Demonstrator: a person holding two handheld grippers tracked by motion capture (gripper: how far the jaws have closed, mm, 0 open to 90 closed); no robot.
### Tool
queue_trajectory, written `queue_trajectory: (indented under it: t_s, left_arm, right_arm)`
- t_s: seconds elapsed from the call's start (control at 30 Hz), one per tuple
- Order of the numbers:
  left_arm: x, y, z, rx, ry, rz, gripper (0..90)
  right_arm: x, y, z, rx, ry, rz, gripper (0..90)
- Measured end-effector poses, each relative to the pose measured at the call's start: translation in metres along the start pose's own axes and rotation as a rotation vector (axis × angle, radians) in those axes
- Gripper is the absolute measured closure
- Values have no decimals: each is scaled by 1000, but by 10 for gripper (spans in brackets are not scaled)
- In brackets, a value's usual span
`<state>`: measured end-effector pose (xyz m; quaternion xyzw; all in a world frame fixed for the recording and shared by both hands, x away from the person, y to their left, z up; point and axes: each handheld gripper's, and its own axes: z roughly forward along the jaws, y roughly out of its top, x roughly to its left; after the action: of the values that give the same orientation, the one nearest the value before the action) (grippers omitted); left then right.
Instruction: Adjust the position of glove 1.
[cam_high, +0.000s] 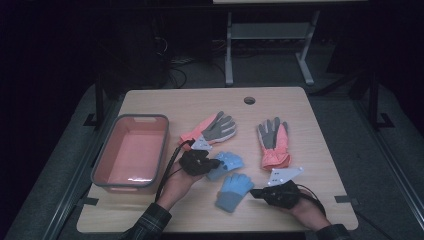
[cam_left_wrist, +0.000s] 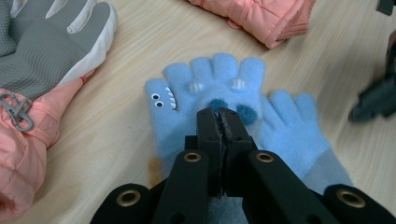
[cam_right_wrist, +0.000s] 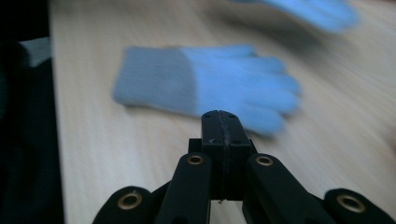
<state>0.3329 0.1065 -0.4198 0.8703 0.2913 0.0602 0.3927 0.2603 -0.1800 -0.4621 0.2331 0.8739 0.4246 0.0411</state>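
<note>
While the pink bin (cam_high: 131, 152) sits at the table's (cam_high: 320, 150) left side, the left gripper (cam_high: 216, 163) lies just right of it, jaws pressed together and pinching the blue face glove (cam_left_wrist: 205, 100) at its palm. That glove lies mid-table, partly overlapping a plain blue glove (cam_high: 233, 191) nearer the person. Two pink-and-grey gloves (cam_high: 212, 129) lie farther back. At the right, the right gripper (cam_high: 253, 193) has jaws closed on nothing, tips just beside the plain blue glove.
</note>
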Motion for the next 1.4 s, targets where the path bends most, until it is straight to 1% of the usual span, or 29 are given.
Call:
queue_trajectory:
  t_s: [0.03, 0.07, 0.1, 0.13, 0.17, 0.23, 0.3, 0.37, 0.43, 0.53, 0.57, 0.63, 0.7, 0.73, 0.77, 0.8, 0.83, 0.87, 0.9, 0.93, 0.97, 1.0, 1.03, 1.07, 1.1, 1.13, 1.2, 1.27, 1.4]
  left_arm:
    - [0, 0, 0, 0, 1, 4, 884]
    - [0, 0, 0, -3, -2, 0, 884]
    - [0, 0, -1, -4, -4, -3, 884]
    - [-1, 0, -1, -7, -4, -6, 884]
    - [-1, 0, -1, -7, -5, -6, 884]
    - [-1, 0, -2, -1, -6, -1, 884]
    - [-1, 0, -2, 1, -9, -2, 884]
    - [-1, 0, -2, -3, -11, -9, 884]
    - [-1, 0, -3, -7, -10, -4, 884]
    - [-1, 0, -4, -9, -10, -1, 884]
    - [-1, 0, -4, -8, -12, 0, 884]
    - [-2, -1, -5, -18, -16, -17, 884]
    - [-3, -2, -7, -17, -19, -5, 884]
    - [-4, -2, -8, -18, -25, -11, 884]
    - [-5, -3, -10, -11, -27, -3, 884]
    - [-5, -3, -10, -21, -27, 4, 884]
    - [-7, -4, -12, -23, -32, 4, 884]
    - [-9, -4, -13, -25, -35, -9, 884]
    - [-11, -5, -14, -23, -37, -3, 884]
    - [-12, -6, -15, -23, -38, 9, 884]
    - [-16, -8, -15, -27, -42, -5, 884]
    - [-19, -9, -15, -24, -48, -1, 884]
    - [-21, -11, -14, -19, -52, 3, 884]
    - [-24, -13, -13, -22, -55, 1, 884]
    - [-28, -14, -12, -11, -60, 13, 884]
    - [-30, -15, -12, 0, -63, 23, 884]
    - [-35, -17, -10, 3, -66, 26, 884]
    - [-37, -18, -9, 11, -67, 39, 884]
    - [-39, -21, -8, 15, -64, 42, 883]
  right_arm:
    - [3, 2, 4, 5, 19, -4, 900]
    - [10, 6, 15, 22, 46, -25, 900]
    - [10, 6, 15, 22, 46, -25, 900]
    - [13, 8, 20, 28, 52, -35, 900]
    - [17, 12, 29, 35, 73, -44, 900]
    - [19, 13, 32, 38, 80, -46, 900]
    - [24, 20, 44, 45, 93, -62, 900]
    - [26, 24, 49, 44, 98, -65, 900]
    - [26, 26, 52, 41, 99, -69, 900]
    - [27, 35, 64, 38, 85, -80, 900]
    - [27, 35, 64, 38, 85, -80, 900]
    - [25, 38, 66, 30, 82, -78, 900]
    - [23, 38, 63, 25, 81, -74, 861]
    - [21, 37, 60, 19, 74, -76, 820]
    - [19, 36, 56, 11, 62, -66, 766]
    - [17, 35, 53, 5, 56, -64, 737]
    - [16, 33, 49, -1, 40, -62, 693]
    - [14, 31, 45, -9, 22, -61, 657]
    - [11, 25, 35, -10, -20, -57, 580]
    - [11, 25, 35, -10, -20, -57, 580]
    - [9, 21, 31, -4, -40, -51, 548]
    - [7, 18, 26, 1, -58, -44, 516]
    - [3, 11, 18, -4, -80, -19, 477]
    - [3, 11, 18, -4, -80, -19, 477]
    - [0, 7, 14, -7, -98, -18, 457]
    - [-3, 3, 9, -7, -115, -3, 440]
    - [-6, -3, 3, -8, -140, 10, 405]
    - [-11, -10, -4, -5, -163, 25, 387]
    - [-17, -22, -14, 10, -201, 50, 344]
